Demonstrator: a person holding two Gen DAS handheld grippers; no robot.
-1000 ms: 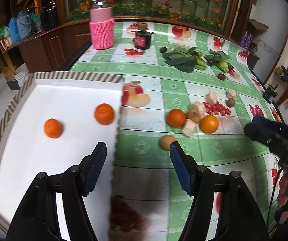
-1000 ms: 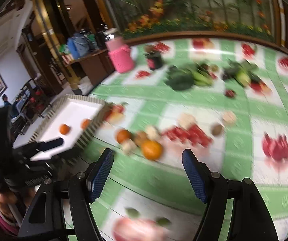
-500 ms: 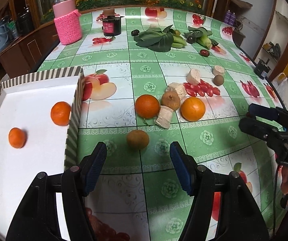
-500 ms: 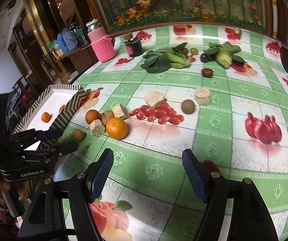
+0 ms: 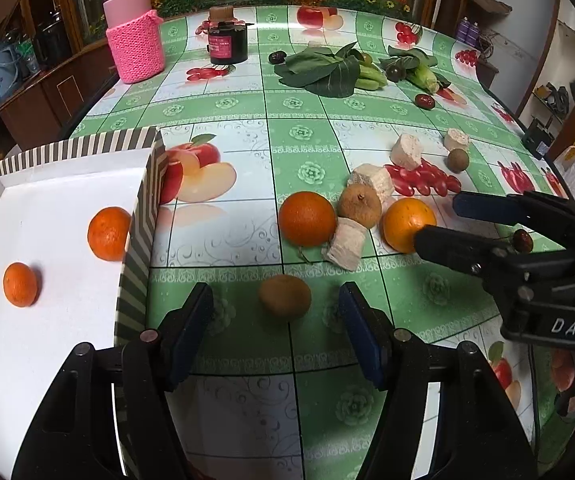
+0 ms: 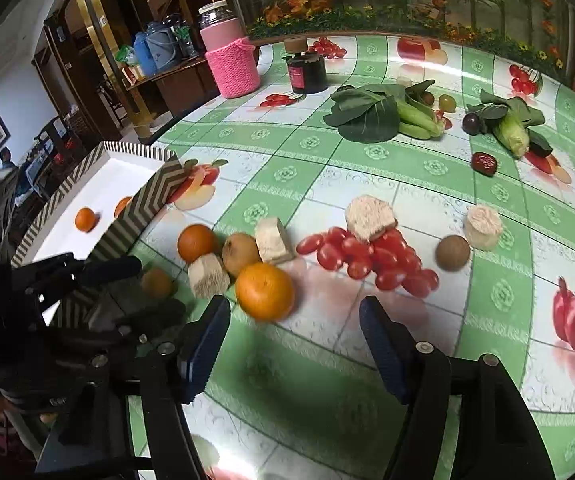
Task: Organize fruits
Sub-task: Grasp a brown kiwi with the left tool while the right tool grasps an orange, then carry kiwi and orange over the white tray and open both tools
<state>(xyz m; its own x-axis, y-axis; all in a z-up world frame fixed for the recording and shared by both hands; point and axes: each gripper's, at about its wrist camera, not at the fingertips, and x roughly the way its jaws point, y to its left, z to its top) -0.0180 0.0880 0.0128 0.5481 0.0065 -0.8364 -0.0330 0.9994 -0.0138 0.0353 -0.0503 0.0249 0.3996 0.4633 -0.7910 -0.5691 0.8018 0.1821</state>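
Observation:
A small brown fruit [image 5: 284,296] lies on the green tablecloth between the tips of my left gripper [image 5: 275,306], which is open; neither pad touches it. The right wrist view shows that left gripper [image 6: 147,288] straddling the same brown fruit [image 6: 157,282]. My right gripper [image 6: 293,312] hangs low over the table with its jaws closing. An orange [image 6: 265,292] sits just ahead of its left fingertip, untouched. In the left wrist view the right gripper [image 5: 439,220] comes in from the right beside that orange [image 5: 407,224]. A white tray [image 5: 139,216] with a striped rim holds two small oranges [image 5: 109,232].
A second orange [image 5: 307,218], a brown pear-like fruit [image 5: 359,204], pale chunks [image 5: 345,244] and cherry tomatoes [image 5: 419,178] crowd the middle. Further back are leafy greens [image 5: 327,70], corn [image 5: 419,76], a black jar [image 5: 227,42] and a pink-sleeved jar [image 5: 135,40].
My left gripper moved from over the tray's edge to straddle the brown fruit. My right gripper dropped toward the orange, and its jaws narrowed.

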